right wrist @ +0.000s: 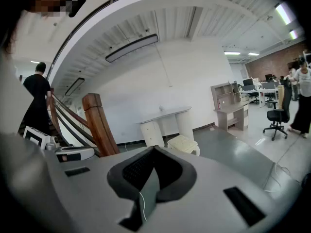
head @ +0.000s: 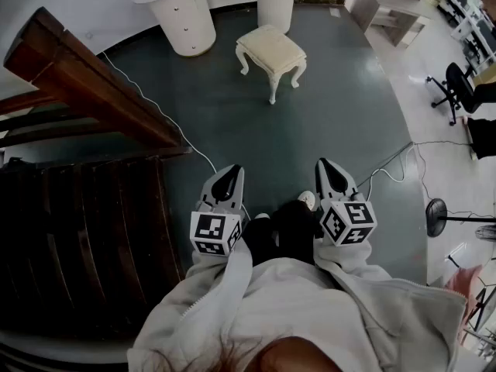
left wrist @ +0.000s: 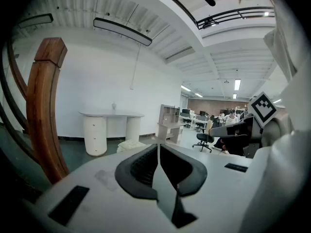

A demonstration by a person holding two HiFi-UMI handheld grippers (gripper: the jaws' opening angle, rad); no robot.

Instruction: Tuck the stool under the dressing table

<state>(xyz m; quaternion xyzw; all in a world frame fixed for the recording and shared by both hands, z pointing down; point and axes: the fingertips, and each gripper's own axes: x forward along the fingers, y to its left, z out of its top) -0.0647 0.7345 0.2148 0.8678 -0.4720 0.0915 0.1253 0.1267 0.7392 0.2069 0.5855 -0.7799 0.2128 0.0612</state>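
Floor [head: 325, 115], dark green and wide, lies between the person and the far wall. A brown wooden stair rail [head: 85, 84] runs along the left side.

At the far wall stands the white dressing table [head: 186, 18] on two round legs, with a gap between them. The cream stool [head: 271, 51] stands out on the floor just in front of that gap, near the right leg, and is not under the table yet. Its seat is turned a little sideways to the table.

The stool lies straight ahead of both grippers and well apart from them. It sits about midway between their lines, so neither hand is clearly nearer.

The left gripper [head: 229, 177] has its jaws pressed together with nothing in them. The right gripper [head: 326, 167] is clenched the same way, also empty. Both tip a little down.

No words can be read anywhere. Only black and white squares show on the marker cubes [head: 215, 233].
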